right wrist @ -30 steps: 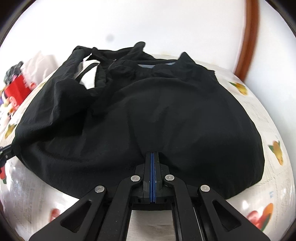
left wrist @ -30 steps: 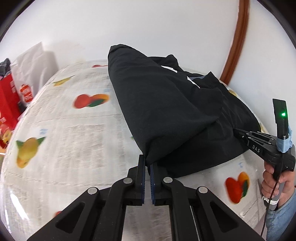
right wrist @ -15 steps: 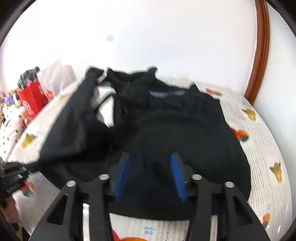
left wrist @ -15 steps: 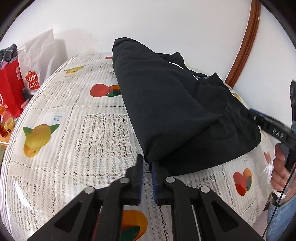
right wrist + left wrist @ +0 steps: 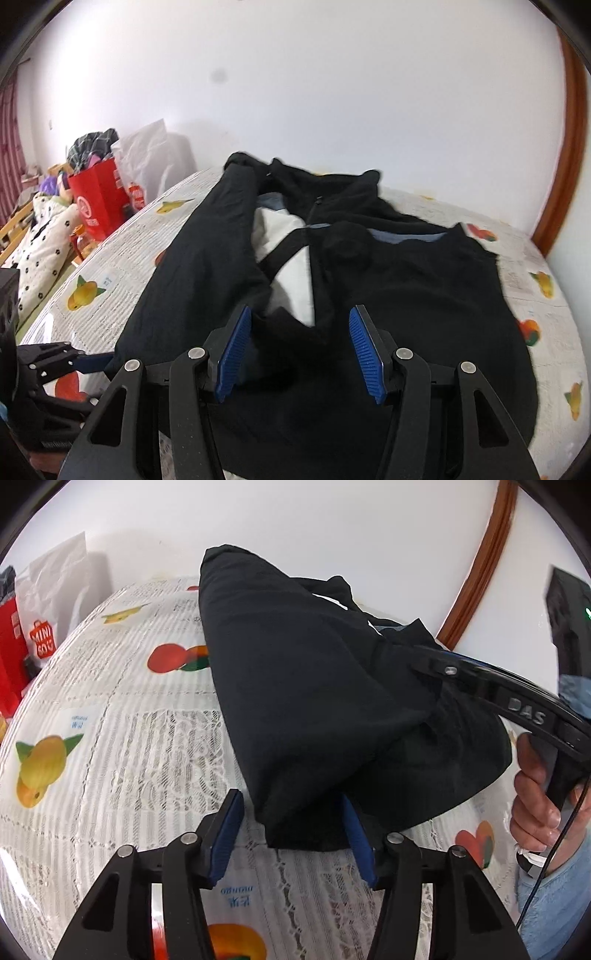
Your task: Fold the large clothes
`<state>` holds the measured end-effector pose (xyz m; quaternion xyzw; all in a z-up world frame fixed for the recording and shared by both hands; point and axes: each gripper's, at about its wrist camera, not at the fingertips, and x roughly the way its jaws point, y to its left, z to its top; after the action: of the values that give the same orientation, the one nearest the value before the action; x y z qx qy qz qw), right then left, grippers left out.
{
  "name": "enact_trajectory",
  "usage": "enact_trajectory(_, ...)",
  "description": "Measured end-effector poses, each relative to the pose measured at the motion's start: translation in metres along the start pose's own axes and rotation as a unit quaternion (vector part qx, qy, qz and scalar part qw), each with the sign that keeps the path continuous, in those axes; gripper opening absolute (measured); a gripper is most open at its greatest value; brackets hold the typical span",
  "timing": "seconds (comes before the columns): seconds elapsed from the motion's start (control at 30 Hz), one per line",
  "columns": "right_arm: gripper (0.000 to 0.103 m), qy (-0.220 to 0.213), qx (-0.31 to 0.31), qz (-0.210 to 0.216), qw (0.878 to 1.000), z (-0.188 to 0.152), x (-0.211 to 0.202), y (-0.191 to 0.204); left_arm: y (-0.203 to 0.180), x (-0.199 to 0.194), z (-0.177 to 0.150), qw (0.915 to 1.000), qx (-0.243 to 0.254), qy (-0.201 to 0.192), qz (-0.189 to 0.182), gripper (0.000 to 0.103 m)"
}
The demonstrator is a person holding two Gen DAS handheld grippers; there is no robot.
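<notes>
While resting folded on a lace-patterned tablecloth [image 5: 122, 746] printed with fruit, black garment [image 5: 314, 701] spread across the table's middle and far side, soft and matte, creased into a long flap along its left edge. Beyond the table's far left end, red shopping bag [image 5: 98, 192] stuffed with plaid cloth, white paper bag [image 5: 147, 162] beside it, spotted bedding [image 5: 40, 229] further left; plain white wall behind, curved wooden trim [image 5: 476, 565] at far right. Nothing between tongs and cloth. Left gripper [image 5: 291, 834] low at the flap's near corner, blue ribbed pads [image 5: 225, 834] just parted, the corner lying loose between them and gripped by neither. Right gripper [image 5: 303, 350] likewise freshly opened, jaws apart above the garment's near hem, dark fabric seen through the gap, pads clear of it. White lining [image 5: 291, 254] and a blue-grey collar band exposed near the garment's centre. Right hand [image 5: 535, 797] in a blue sleeve wrapped round its black handle, at the table's right edge.
</notes>
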<state>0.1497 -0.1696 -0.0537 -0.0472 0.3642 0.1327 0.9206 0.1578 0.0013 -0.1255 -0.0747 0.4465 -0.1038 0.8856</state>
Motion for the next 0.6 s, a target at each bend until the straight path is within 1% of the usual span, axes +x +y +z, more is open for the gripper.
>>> enact_trajectory(0.07, 0.047, 0.011, -0.006, 0.010, 1.000, 0.001, 0.012, 0.006, -0.005, 0.004, 0.001, 0.9999, 0.010, 0.004, 0.007, 0.057)
enact_trajectory(0.1, 0.045, 0.018, -0.012, 0.017, 1.000, 0.002, 0.019, 0.009, -0.008, 0.005, 0.002, 0.9998, 0.014, 0.004, 0.011, 0.059)
enact_trajectory(0.13, 0.041, 0.022, -0.017, 0.018, 0.999, 0.002, 0.024, 0.011, -0.010, 0.006, 0.002, 0.9997, 0.017, 0.004, 0.015, 0.060)
enact_trajectory(0.2, 0.018, 0.050, -0.034, 0.026, 0.998, 0.002, 0.040, 0.019, -0.014, 0.010, 0.003, 0.9992, 0.025, 0.006, 0.029, 0.060)
enact_trajectory(0.23, 0.011, 0.058, -0.035, 0.032, 0.997, 0.002, 0.043, 0.020, -0.016, 0.011, 0.003, 0.9990, 0.028, 0.007, 0.034, 0.060)
enact_trajectory(0.27, 0.009, 0.051, -0.035, 0.030, 0.998, 0.002, 0.042, 0.020, -0.017, 0.012, 0.004, 0.9989, 0.029, 0.007, 0.038, 0.061)
enact_trajectory(0.33, 0.008, 0.016, -0.027, 0.033, 0.999, 0.004, 0.025, 0.014, -0.016, 0.012, 0.004, 0.9989, 0.027, 0.007, 0.038, 0.062)
enact_trajectory(0.37, 0.007, -0.016, -0.001, 0.048, 0.999, 0.005, 0.006, 0.003, -0.016, 0.012, 0.005, 0.9989, 0.026, 0.007, 0.038, 0.062)
enact_trajectory(0.4, 0.007, -0.048, 0.032, 0.069, 0.996, 0.005, -0.013, -0.009, -0.015, 0.012, 0.005, 0.9989, 0.027, 0.006, 0.039, 0.062)
enact_trajectory(0.43, 0.007, -0.074, 0.055, 0.080, 0.993, 0.002, -0.030, -0.018, -0.015, 0.012, 0.005, 0.9988, 0.028, 0.005, 0.041, 0.062)
enact_trajectory(0.47, 0.007, -0.098, 0.069, 0.079, 0.990, -0.002, -0.043, -0.025, -0.017, 0.013, 0.004, 0.9985, 0.032, 0.003, 0.045, 0.062)
enact_trajectory(0.53, 0.007, -0.118, 0.080, 0.067, 0.987, -0.012, -0.057, -0.033, -0.019, 0.013, 0.003, 0.9979, 0.039, 0.000, 0.052, 0.062)
enact_trajectory(0.6, 0.007, -0.105, 0.094, 0.048, 0.989, -0.025, -0.057, -0.043, -0.019, 0.014, 0.004, 0.9977, 0.041, 0.001, 0.053, 0.063)
